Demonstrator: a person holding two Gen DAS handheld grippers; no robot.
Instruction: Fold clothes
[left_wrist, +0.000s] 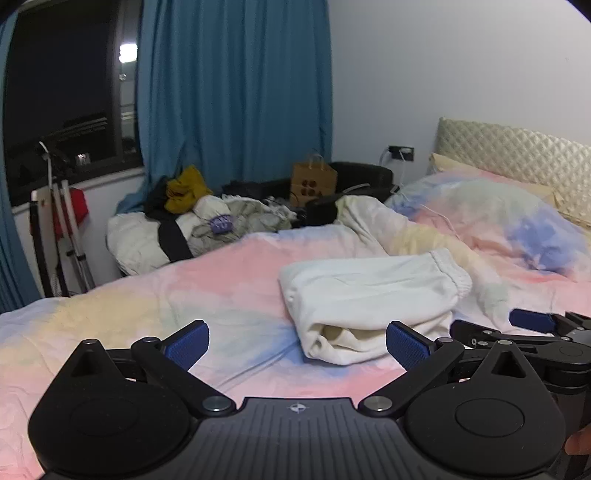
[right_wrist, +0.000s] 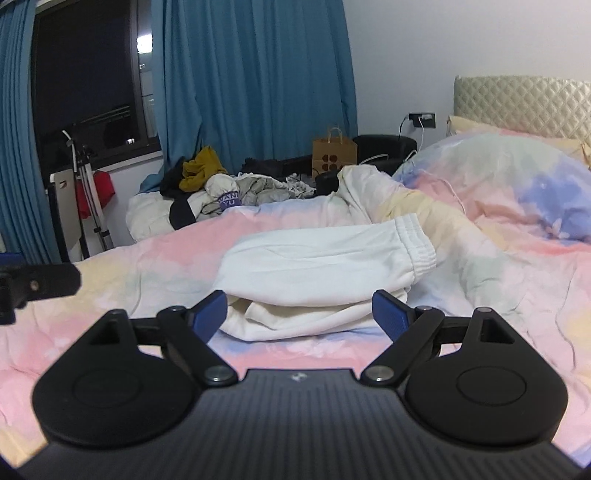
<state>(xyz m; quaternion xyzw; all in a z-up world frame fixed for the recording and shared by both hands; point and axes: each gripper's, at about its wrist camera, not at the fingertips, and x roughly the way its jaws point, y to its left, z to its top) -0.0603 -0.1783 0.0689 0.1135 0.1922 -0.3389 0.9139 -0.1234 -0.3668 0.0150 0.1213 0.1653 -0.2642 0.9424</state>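
Observation:
A folded cream-white garment with a ribbed elastic cuff (left_wrist: 369, 295) lies on the pastel bed cover (left_wrist: 221, 273); it also shows in the right wrist view (right_wrist: 317, 273). My left gripper (left_wrist: 297, 347) is open and empty, hovering just in front of the garment's left near edge. My right gripper (right_wrist: 299, 314) is open and empty, its jaws spread either side of the garment's near fold, not touching it. The right gripper's blue pad and black linkage show at the right edge of the left wrist view (left_wrist: 532, 319).
A pile of loose clothes (left_wrist: 207, 218) lies at the bed's far side, with a brown paper bag (left_wrist: 314, 181) behind. A pastel pillow (left_wrist: 498, 218) and quilted headboard (left_wrist: 517, 155) stand right. Blue curtains (left_wrist: 232, 92), a dark window and a folding rack (left_wrist: 62, 229) are at left.

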